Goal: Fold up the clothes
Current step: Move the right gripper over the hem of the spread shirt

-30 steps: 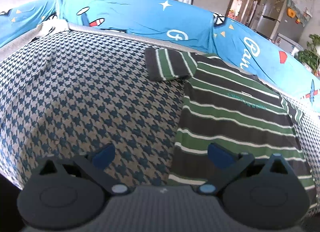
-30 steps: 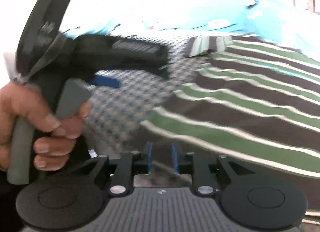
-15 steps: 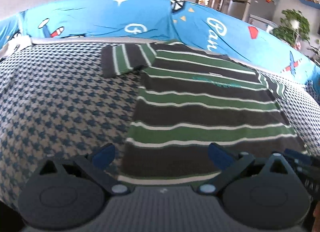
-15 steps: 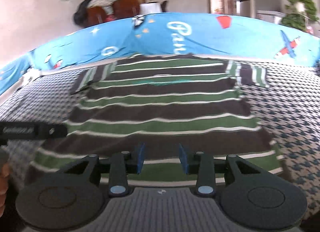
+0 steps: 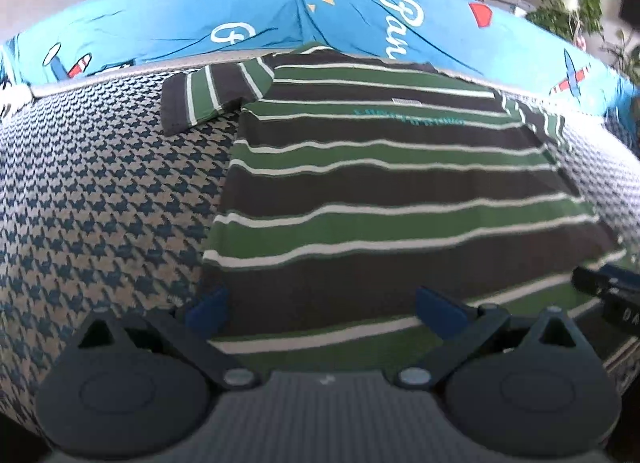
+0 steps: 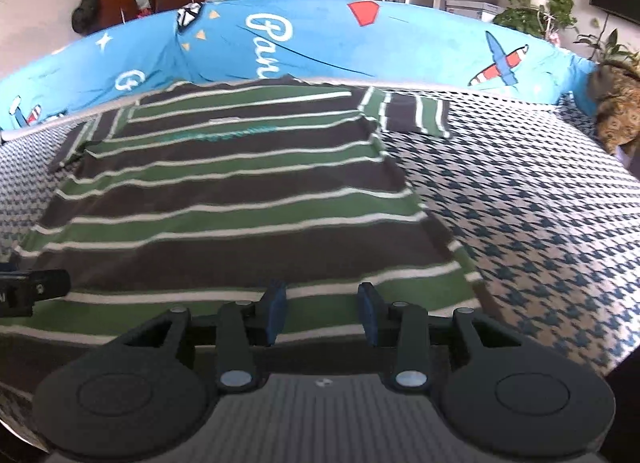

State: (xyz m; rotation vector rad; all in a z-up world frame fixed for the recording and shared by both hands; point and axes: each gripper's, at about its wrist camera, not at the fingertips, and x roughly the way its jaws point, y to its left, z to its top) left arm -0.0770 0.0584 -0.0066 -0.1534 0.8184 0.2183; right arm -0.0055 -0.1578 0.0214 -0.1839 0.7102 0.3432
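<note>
The striped T-shirt [image 5: 380, 199] lies flat and unfolded on the houndstooth sofa seat [image 5: 100, 203], collar toward the blue backrest [image 6: 320, 43]. Both tongs hover over its near hem, the left tongs [image 5: 324, 303] wide open, the right tongs [image 6: 322, 309] partly open after widening, nothing between them. The fold has seemingly not begun; next each must pinch a hem corner.

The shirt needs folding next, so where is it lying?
The shirt lies flat on the houndstooth cover, collar toward the blue cushion, hem nearest both grippers.
</note>
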